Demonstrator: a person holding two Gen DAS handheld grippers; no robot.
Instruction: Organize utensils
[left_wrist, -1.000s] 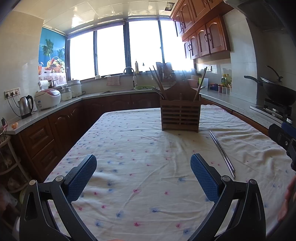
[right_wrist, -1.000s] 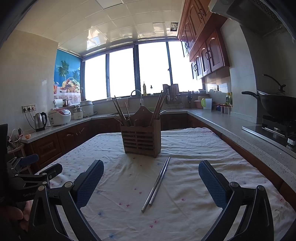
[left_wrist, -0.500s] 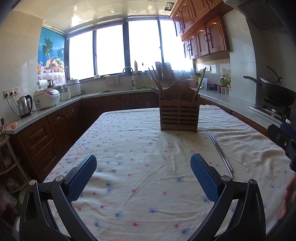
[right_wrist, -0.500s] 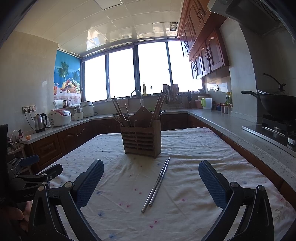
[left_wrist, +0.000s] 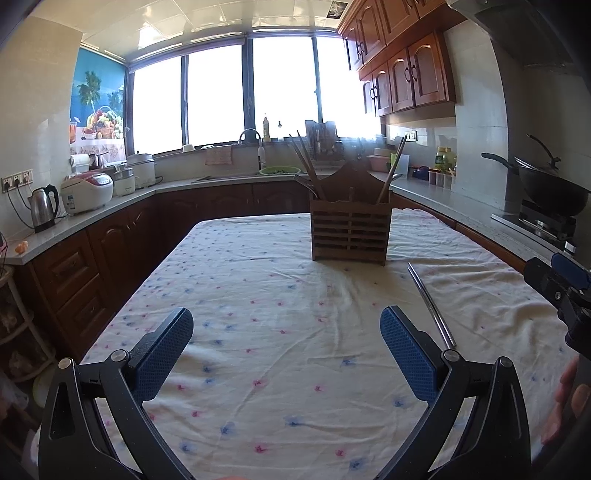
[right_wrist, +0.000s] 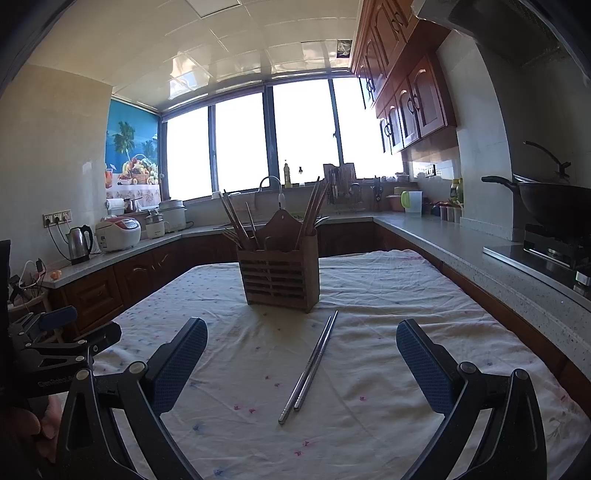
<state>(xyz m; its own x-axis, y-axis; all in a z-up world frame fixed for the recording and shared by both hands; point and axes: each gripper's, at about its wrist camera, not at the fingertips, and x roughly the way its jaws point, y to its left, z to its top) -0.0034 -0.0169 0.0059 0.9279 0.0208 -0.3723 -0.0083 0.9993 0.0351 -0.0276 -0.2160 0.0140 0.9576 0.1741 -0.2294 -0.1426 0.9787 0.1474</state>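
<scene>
- Kitchen in daylight, bright windows behind, dark wood cabinets and grey counters wrapping around a table draped in a white flowered cloth (left_wrist: 266, 332).
- Standing upright near the far middle of the table: a slatted wooden utensil holder (right_wrist: 279, 275), already bristling with wooden chopsticks in its compartments.
- Lying flat on the cloth just in front of the holder: a pair of metal chopsticks (right_wrist: 312, 363), side by side and touching, far tips pointing toward the holder's right corner.
- Hovering low over the near edge: the right gripper (right_wrist: 301, 363), blue pads spread wide, clasping nothing, chopsticks lying between the two fingers in its view.
- Hovering off to the side: the left gripper (left_wrist: 286, 349), likewise spread wide and empty, only bare cloth between its pads; chopsticks sitting to its right (left_wrist: 430, 304).
- Judging the step in hand: picking up the metal pair with the right gripper.
- Doing it well: lowering squarely over the middle of the pair, pinching across both sticks together, keeping them parallel, avoiding snagging the wrinkled cloth.
- Then tilting upright and dropping into an open compartment.
</scene>
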